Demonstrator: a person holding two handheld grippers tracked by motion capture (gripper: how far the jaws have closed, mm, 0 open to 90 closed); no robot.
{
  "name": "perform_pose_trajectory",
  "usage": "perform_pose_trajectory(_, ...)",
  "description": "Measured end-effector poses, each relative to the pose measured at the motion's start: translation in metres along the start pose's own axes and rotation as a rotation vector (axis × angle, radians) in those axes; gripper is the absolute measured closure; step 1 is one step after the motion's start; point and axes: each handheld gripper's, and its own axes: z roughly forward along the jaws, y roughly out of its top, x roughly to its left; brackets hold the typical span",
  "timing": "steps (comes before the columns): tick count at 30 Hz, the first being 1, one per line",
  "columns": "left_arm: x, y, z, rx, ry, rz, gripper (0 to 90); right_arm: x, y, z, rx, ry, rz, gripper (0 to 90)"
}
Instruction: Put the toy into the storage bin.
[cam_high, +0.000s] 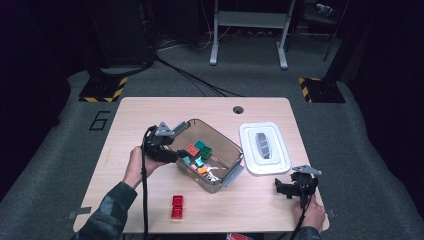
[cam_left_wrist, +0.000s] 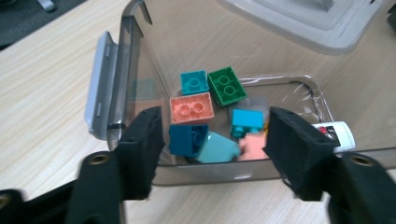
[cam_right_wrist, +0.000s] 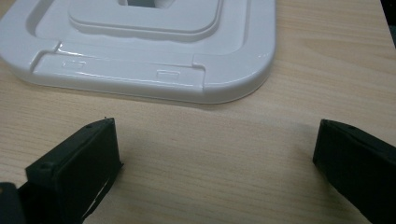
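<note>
Left gripper (cam_left_wrist: 212, 144) jaws apart over clear bin (cam_left_wrist: 130, 56), empty; right gripper (cam_right_wrist: 215, 154) wide, empty; one white lid (cam_right_wrist: 140, 70), two red bricks (cam_high: 177, 207) lower centre.

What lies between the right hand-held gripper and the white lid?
Only bare wooden table separates the right hand-held gripper from the white lid, seen in the right gripper view.

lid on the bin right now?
No, the white lid lies flat on the table to the right of the clear bin, which stands open with blocks inside.
</note>
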Motion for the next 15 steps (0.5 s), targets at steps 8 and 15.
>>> perform_pose_trajectory(8,-0.009,-0.008,-0.024,-0.045,0.034,0.018,20.3,0.0,0.0,0.0,0.0,0.0,0.0,0.0)
perform_pose_trajectory(15,-0.015,-0.026,-0.039,-0.049,0.046,0.019,17.1,0.0,0.0,0.0,0.0,0.0,0.0,0.0)
